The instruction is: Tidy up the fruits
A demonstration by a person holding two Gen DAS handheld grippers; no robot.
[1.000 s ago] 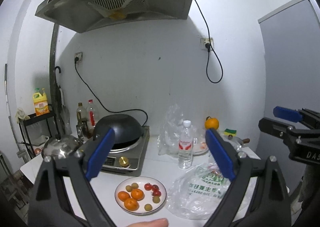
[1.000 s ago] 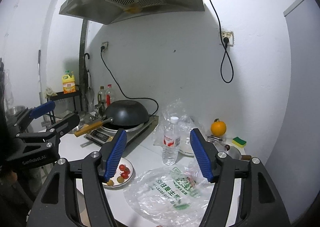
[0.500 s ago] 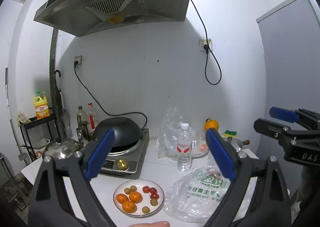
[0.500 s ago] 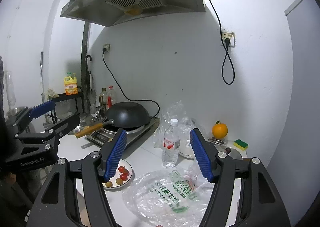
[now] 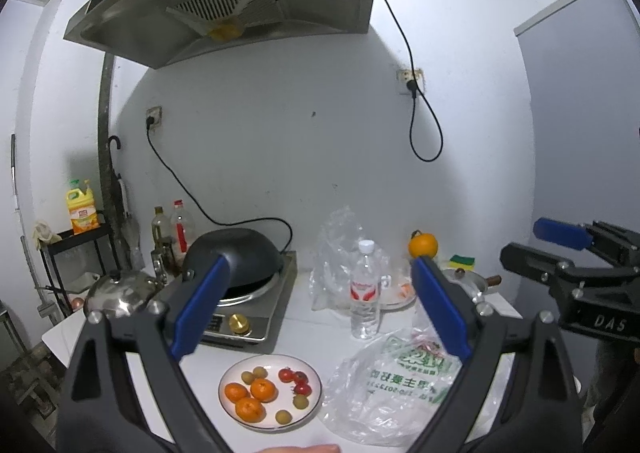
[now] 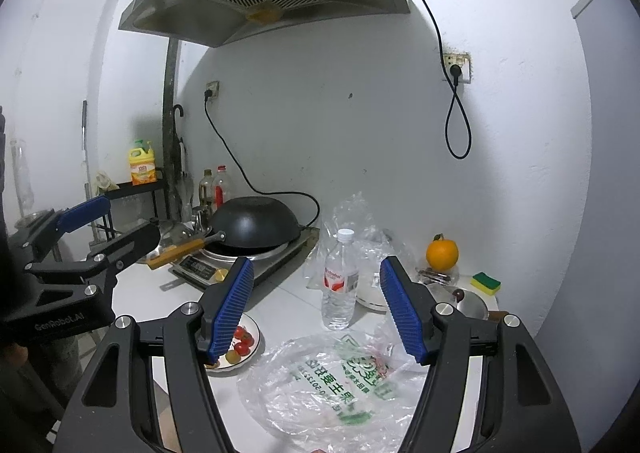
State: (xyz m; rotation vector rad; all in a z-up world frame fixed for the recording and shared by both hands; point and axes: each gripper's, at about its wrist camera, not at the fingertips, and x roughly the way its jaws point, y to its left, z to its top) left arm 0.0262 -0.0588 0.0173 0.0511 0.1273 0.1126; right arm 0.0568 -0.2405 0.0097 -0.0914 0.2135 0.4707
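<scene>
Black frames, silver screws — ribbed blue fingers point(image 6: 232, 309)

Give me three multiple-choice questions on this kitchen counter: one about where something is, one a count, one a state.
1. Where is the plate?
A. left of the printed bag
B. on the stove
C. on the shelf

2. How many tangerines are on the plate?
A. one
B. three
C. five

3. What is the left gripper doing?
A. shut on a tomato
B. shut on the bottle
C. open, holding nothing

Answers: 1 A, the plate lies left of the bag on the counter. 2 B, three orange fruits sit together. 3 C, its jaws stand wide apart over the counter with nothing between the pads.
</scene>
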